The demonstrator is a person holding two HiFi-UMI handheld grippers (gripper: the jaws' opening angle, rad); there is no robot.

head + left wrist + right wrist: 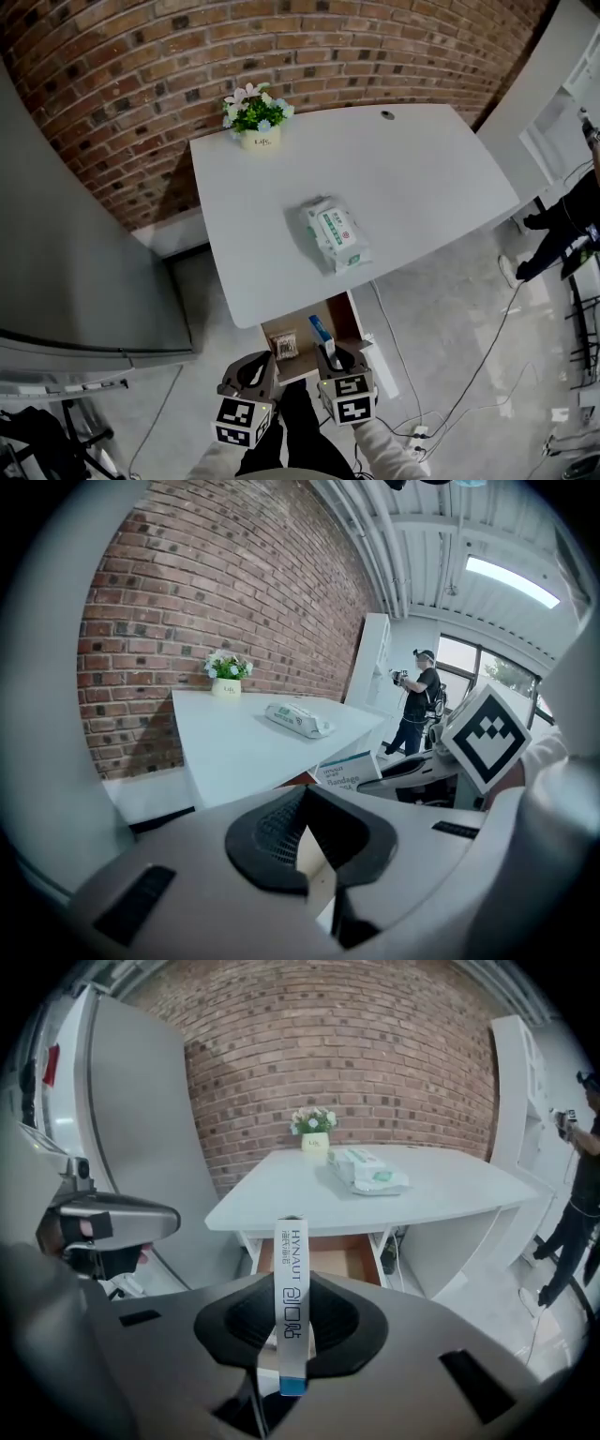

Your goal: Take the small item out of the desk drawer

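Observation:
Under the front edge of the white desk [403, 178] a wooden drawer [349, 317] stands pulled out. My right gripper [339, 359] is above it, shut on a thin white and blue bandage box [322, 330]. In the right gripper view the box [292, 1288] stands edge-on between the pads of the right gripper [292, 1335], with the open drawer [319, 1260] beyond. The box [349, 769] also shows in the left gripper view. My left gripper [255, 373] hangs beside the drawer. Its pads [281, 841] meet with nothing between them. A small brown packet [284, 346] lies in the drawer.
On the desk lie a pack of tissues [335, 233] and a flower pot [258, 117] at the back by the brick wall. A grey cabinet [75, 253] stands to the left. A person [562, 234] stands at the right, and cables [469, 375] trail on the floor.

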